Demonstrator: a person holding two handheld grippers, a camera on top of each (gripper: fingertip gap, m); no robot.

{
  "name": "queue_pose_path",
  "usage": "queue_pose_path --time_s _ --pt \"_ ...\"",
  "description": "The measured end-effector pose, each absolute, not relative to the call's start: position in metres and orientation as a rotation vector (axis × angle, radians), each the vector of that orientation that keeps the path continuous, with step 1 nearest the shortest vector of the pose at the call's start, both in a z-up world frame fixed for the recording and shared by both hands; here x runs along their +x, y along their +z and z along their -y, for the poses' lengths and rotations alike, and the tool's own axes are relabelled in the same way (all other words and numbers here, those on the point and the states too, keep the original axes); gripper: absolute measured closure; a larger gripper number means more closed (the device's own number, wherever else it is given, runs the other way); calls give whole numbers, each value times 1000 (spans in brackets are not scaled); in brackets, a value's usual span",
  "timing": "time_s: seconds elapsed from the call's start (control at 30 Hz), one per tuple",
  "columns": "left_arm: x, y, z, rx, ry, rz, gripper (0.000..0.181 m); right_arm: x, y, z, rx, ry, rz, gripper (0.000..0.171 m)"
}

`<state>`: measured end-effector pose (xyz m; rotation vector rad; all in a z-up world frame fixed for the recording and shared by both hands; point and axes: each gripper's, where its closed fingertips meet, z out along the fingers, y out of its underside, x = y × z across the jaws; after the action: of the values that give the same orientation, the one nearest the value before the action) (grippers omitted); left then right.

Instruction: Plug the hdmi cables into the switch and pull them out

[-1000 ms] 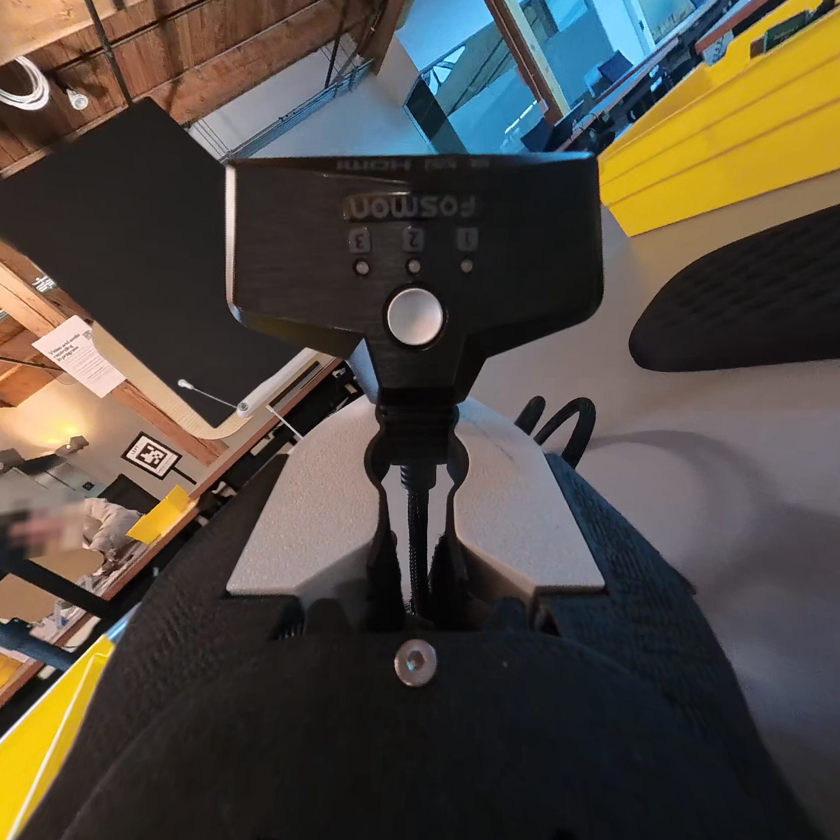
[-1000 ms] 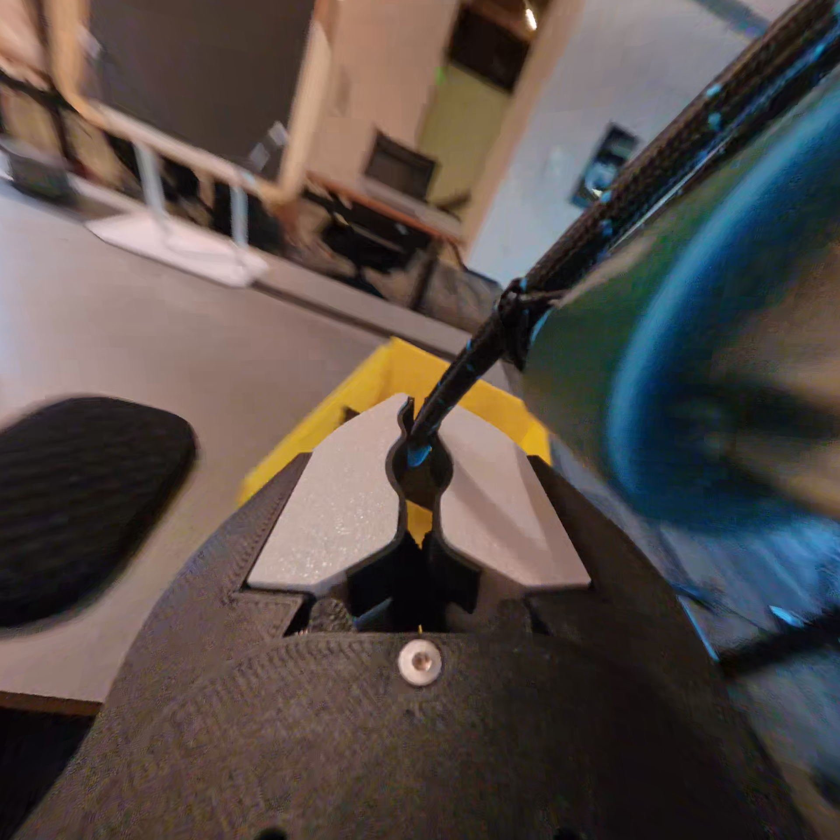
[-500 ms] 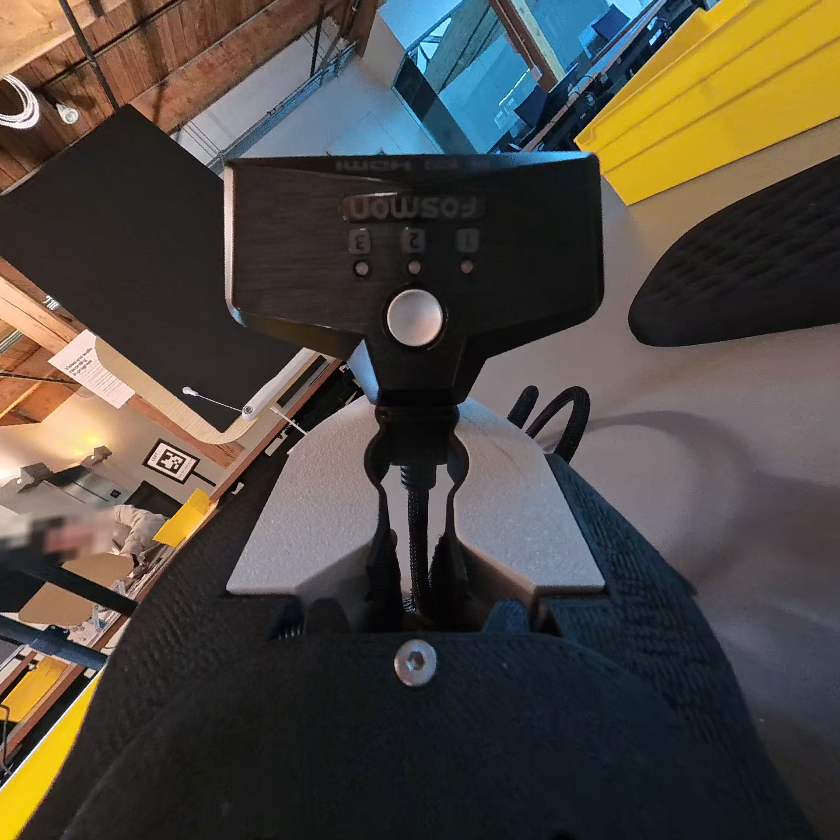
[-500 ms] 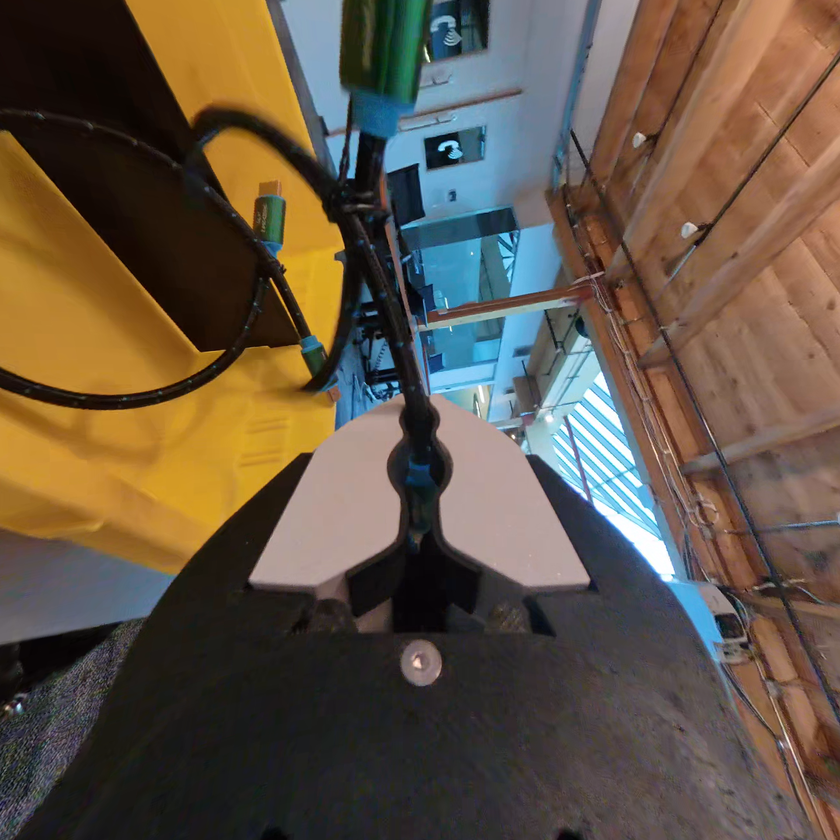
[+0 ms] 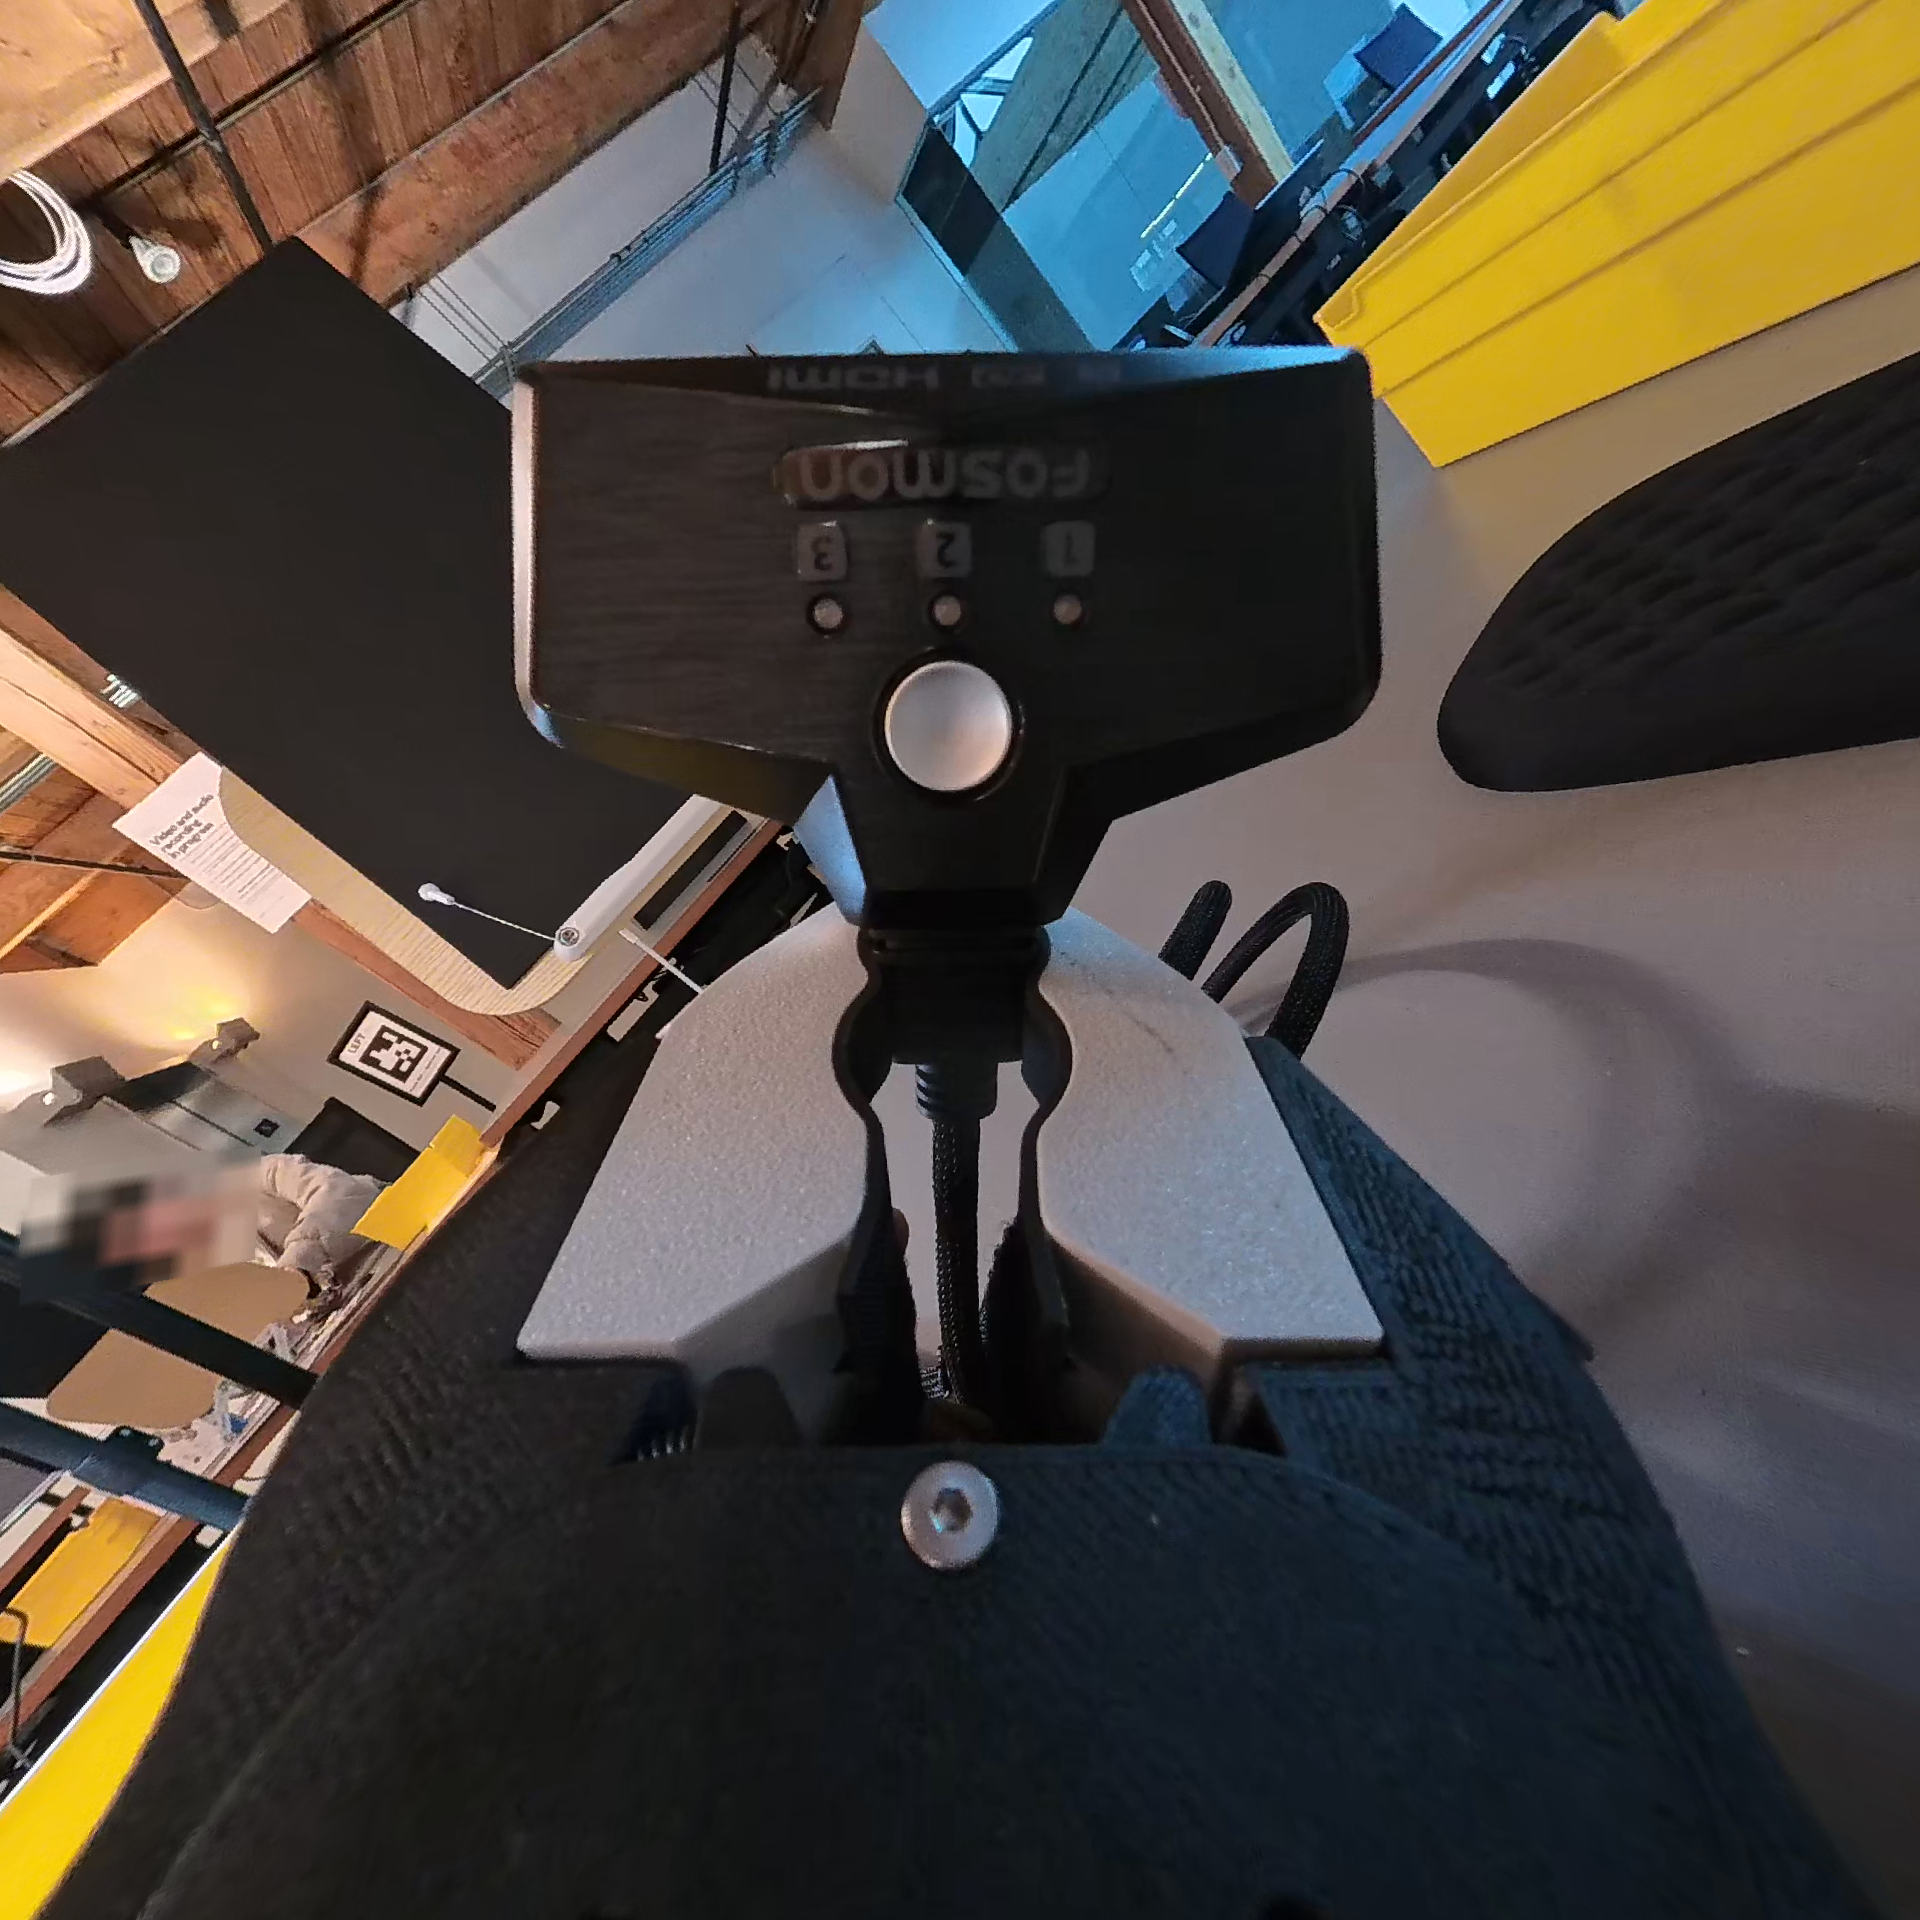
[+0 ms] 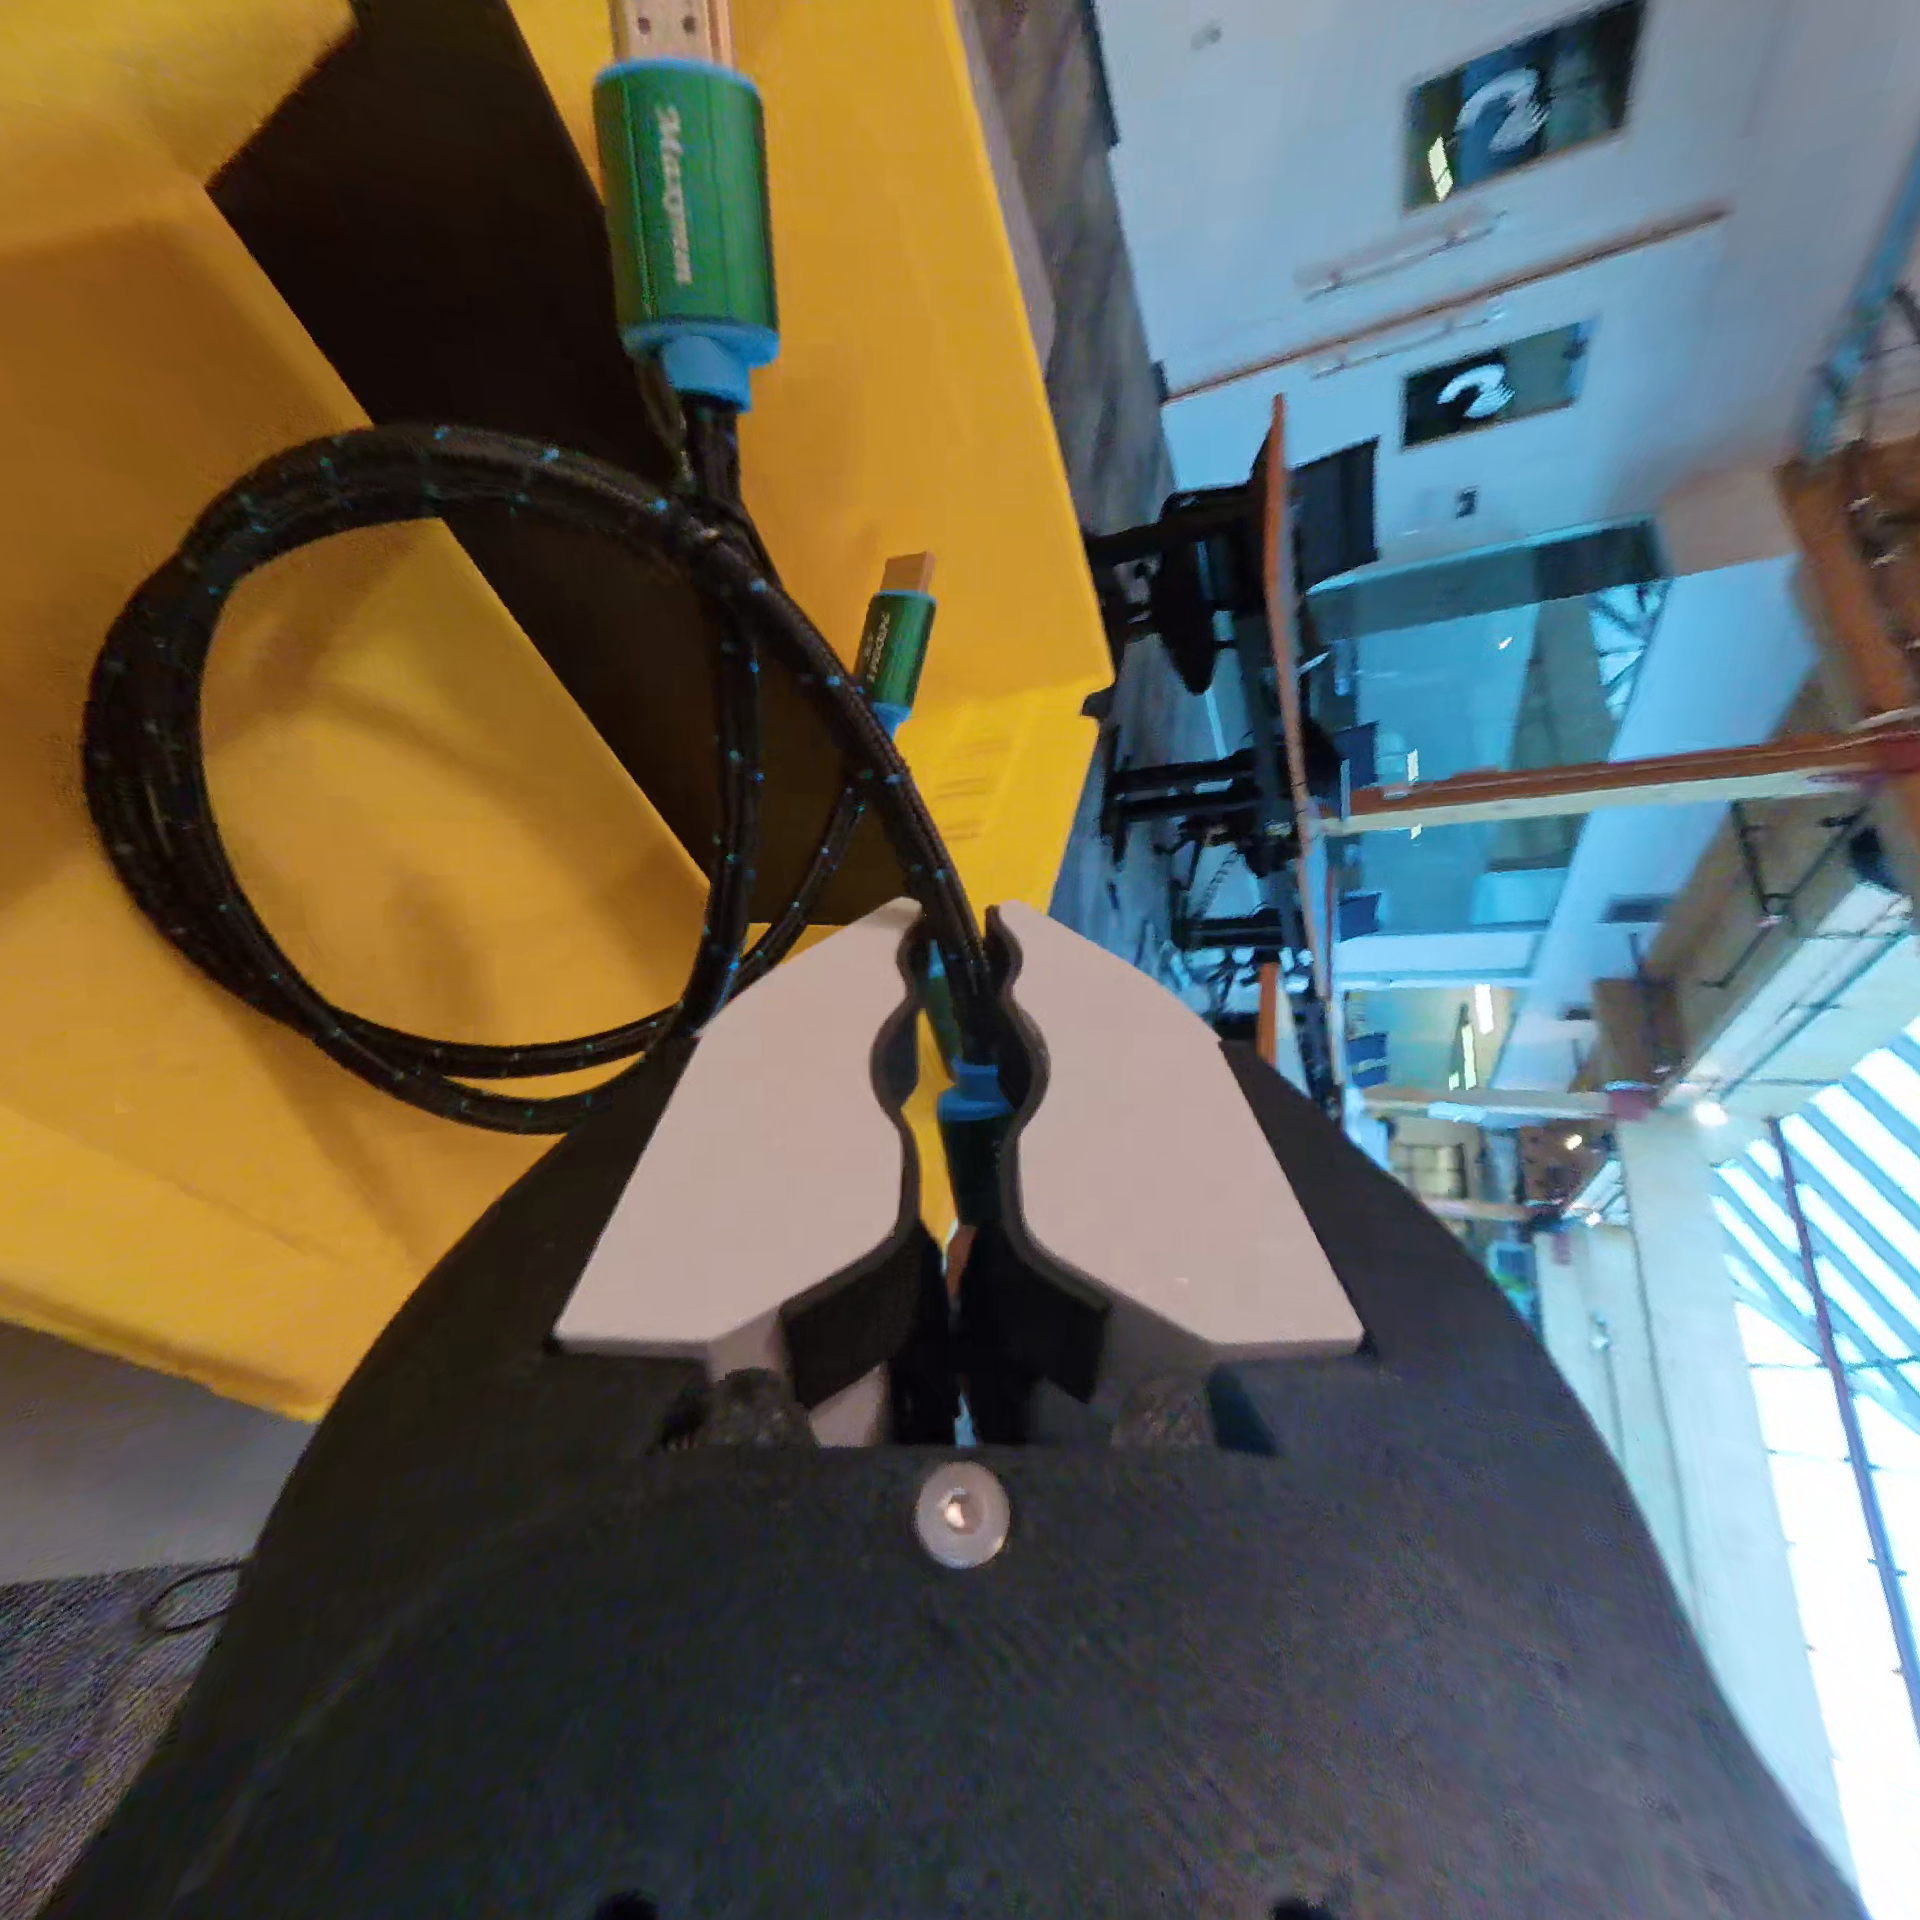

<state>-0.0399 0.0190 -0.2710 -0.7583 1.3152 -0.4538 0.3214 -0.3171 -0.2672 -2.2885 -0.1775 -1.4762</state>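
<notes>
Right gripper [image 6: 954,1049] has swung round since a second ago, clamped on bundled hdmi cable [image 6: 416,748].
Left gripper [image 5: 951,1023] grips switch [image 5: 945,561] neck; dangling coil risks snagging, misaligning plug.

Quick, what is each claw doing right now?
Left claw: closed on the neck of the black switch.
Right claw: closed on a braided cable near its green plug.

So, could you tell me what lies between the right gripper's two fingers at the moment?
In the right wrist view, the right gripper is shut on the braided cable and its green plug; nothing else lies between the fingers.
</notes>
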Motion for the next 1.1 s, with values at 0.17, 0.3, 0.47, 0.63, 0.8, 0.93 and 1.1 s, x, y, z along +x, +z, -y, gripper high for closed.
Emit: queue_pose_path --time_s 0.17,0.3,0.47,0.63,0.8,0.93,1.1 --pt "-40 -271 -19 -759 -455 -1315 160 340 -280 322 -2341 -1337 -119 138" --pt "-39 -271 -19 -757 -451 -1317 160 329 -256 316 -2104 -1230 -257 135" --pt "-39 -272 -18 -751 -438 -1321 160 248 -199 271 -1610 -747 -205 142" --pt "-38 -271 -16 -736 -421 -1326 161 130 -133 217 -1172 -159 86 138" --pt "-37 -272 -12 -697 -377 -1342 161 24 -164 131 -1279 277 325 112" --pt "-34 -274 -2 -612 -314 -1376 161 -38 -225 70 -1473 404 423 105" --pt "-28 -288 20 -470 -294 -1482 160 -62 -268 47 -1606 259 545 144"
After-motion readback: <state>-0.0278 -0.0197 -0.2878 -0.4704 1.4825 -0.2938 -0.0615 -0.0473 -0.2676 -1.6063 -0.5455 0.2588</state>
